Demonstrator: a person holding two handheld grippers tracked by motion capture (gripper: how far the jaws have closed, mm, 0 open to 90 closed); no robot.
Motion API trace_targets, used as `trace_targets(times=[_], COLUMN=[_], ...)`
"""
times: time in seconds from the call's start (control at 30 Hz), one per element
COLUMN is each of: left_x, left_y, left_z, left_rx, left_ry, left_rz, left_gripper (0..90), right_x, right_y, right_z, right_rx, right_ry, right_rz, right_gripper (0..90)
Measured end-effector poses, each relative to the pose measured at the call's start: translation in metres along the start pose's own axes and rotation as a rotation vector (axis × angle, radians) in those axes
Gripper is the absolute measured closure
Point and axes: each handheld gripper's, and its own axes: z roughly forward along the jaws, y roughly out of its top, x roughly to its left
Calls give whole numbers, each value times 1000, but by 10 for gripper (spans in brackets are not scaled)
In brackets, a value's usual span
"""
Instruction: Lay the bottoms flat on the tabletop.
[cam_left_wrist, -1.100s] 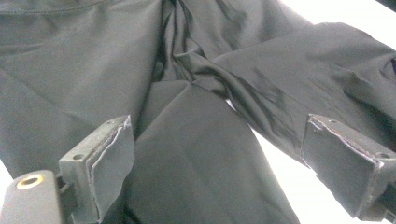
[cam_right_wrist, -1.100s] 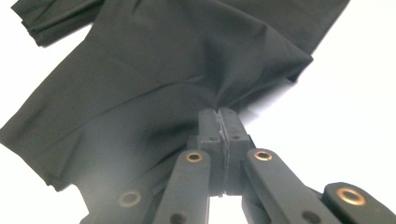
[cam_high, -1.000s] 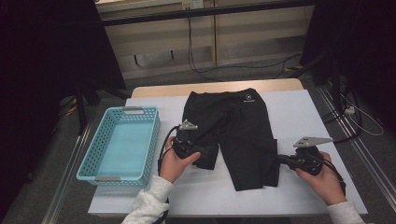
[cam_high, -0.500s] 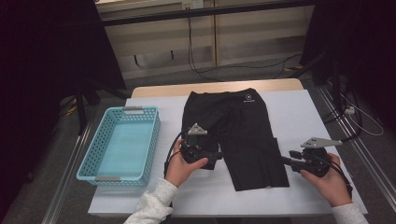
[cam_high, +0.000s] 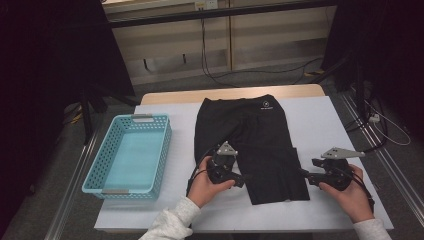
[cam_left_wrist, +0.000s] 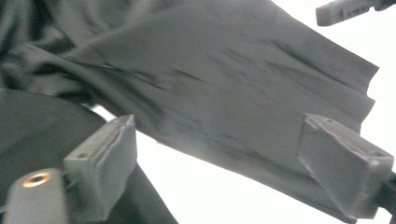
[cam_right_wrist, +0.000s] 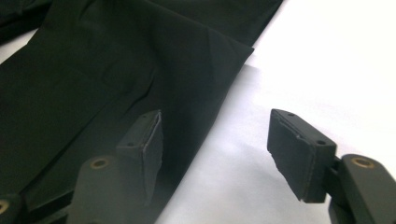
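Observation:
A pair of black shorts (cam_high: 250, 135) lies flat on the white table (cam_high: 320, 120), waistband far, legs toward me. My left gripper (cam_high: 242, 180) points right at the inner edge of the left leg. In the left gripper view it (cam_left_wrist: 219, 158) is open, its jaws having just closed a little, with rumpled fabric (cam_left_wrist: 210, 84) behind the gap and no pad pressing on it. My right gripper (cam_high: 303, 173) points left at the right leg's outer edge. Its jaws (cam_right_wrist: 215, 149) have just been opening; one stands over the cloth (cam_right_wrist: 93, 70), the other over bare table (cam_right_wrist: 327, 56).
A light blue mesh basket (cam_high: 127, 155) stands at the table's left side with nothing in it. Bare white tabletop lies to the right of the shorts and along the front edge. Beyond the table are dark floor, cables and a wooden wall unit.
My left hand has slid right and toward me along the left leg. My right hand has kept its place at the right leg's edge, and its jaws have parted.

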Motion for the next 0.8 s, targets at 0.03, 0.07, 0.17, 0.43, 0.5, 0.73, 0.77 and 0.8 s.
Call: trace_targets(times=[0.03,0.07,0.17,0.43,0.5,0.73,0.77,0.8], left_x=[0,0,-3,-3,-3,-5,-5,-5], left_y=[-1,-2,-3,-3,-2,-1,-1,-1], left_z=[2,5,9,16,16,13,13,13], left_rx=[6,21,32,47,57,95,98,95], left_ry=[13,13,11,85,77,38,31,23], left_rz=[9,12,24,23,15,-14,-24,-39], left_gripper=[184,184,243,404,470,686,709,730], right_x=[0,0,0,2,2,5,5,4], right_y=[0,0,0,1,2,-3,-2,-2], right_z=[0,0,0,7,8,15,15,14], right_rx=[-2,-4,-6,0,2,40,46,52], right_ry=[-1,-3,-11,-25,-14,4,11,20], right_rz=[2,2,0,-6,-3,2,6,15], right_gripper=[353,353,352,422,477,630,658,685])
